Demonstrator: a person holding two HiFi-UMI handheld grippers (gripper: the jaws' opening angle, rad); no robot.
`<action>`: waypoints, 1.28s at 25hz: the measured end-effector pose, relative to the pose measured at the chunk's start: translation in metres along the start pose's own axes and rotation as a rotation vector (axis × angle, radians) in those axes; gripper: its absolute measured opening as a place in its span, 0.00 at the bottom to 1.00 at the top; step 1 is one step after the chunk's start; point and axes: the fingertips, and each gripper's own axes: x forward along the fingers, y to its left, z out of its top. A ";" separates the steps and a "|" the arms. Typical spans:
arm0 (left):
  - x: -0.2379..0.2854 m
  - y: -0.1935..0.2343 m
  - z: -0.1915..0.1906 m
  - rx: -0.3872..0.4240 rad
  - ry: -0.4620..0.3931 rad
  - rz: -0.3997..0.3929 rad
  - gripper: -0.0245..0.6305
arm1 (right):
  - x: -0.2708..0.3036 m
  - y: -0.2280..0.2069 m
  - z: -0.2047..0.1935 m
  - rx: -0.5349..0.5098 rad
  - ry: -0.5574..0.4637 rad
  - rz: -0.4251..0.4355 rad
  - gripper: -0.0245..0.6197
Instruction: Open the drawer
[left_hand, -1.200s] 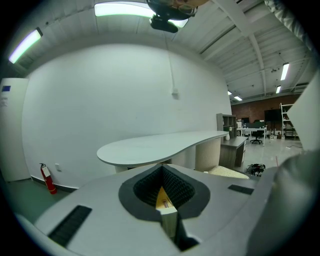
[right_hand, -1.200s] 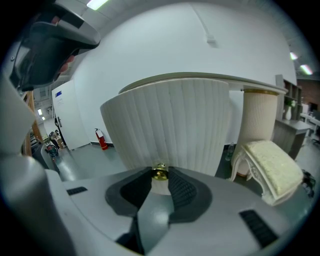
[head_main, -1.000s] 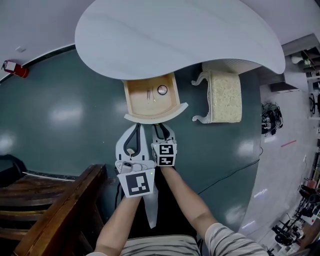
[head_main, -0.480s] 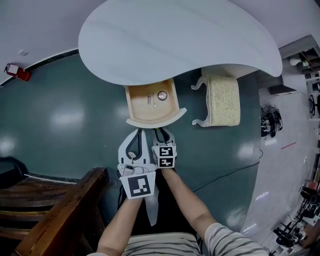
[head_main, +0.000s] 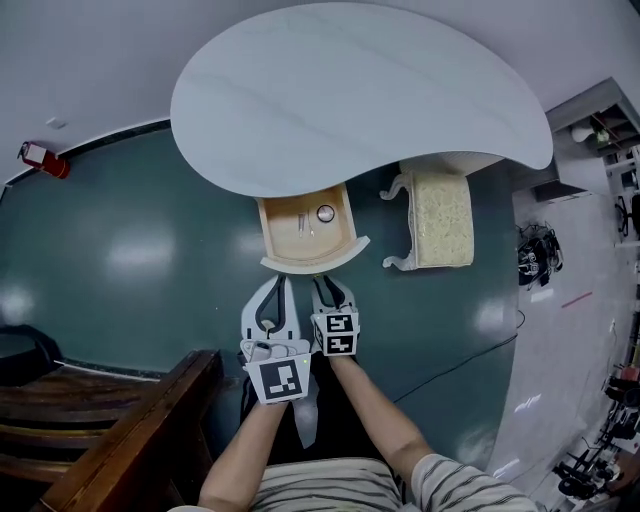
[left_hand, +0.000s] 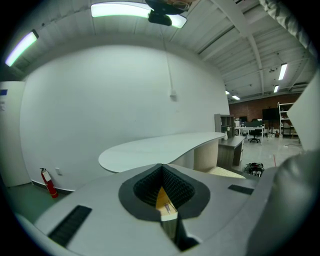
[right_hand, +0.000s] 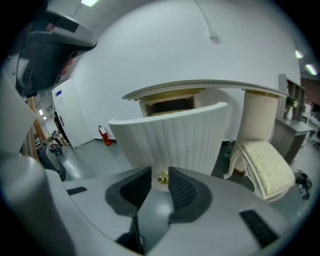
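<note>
Head view: we see the drawer standing open under the white table, its curved front facing us. A small round item and a thin one lie inside. The cushioned stool stands to the drawer's right. Both grippers sit side by side just short of the drawer front. The right gripper has its jaws apart, and the brass knob shows in the gap with the pads off it. The left gripper has its jaws together at the tips and holds nothing.

This is a big open lab or workshop hall: bare ceiling beams, strip lights, a fire extinguisher at nine o'clock, and shelving and office chairs at three o'clock.
</note>
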 end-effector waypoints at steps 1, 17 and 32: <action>-0.001 0.001 0.001 -0.004 0.006 0.001 0.04 | -0.005 0.003 0.005 0.001 -0.003 0.006 0.21; -0.035 0.014 0.051 0.003 0.036 -0.034 0.04 | -0.113 0.045 0.135 0.004 -0.202 0.093 0.13; -0.071 -0.008 0.140 -0.021 -0.037 -0.137 0.04 | -0.229 0.053 0.248 0.003 -0.388 0.160 0.06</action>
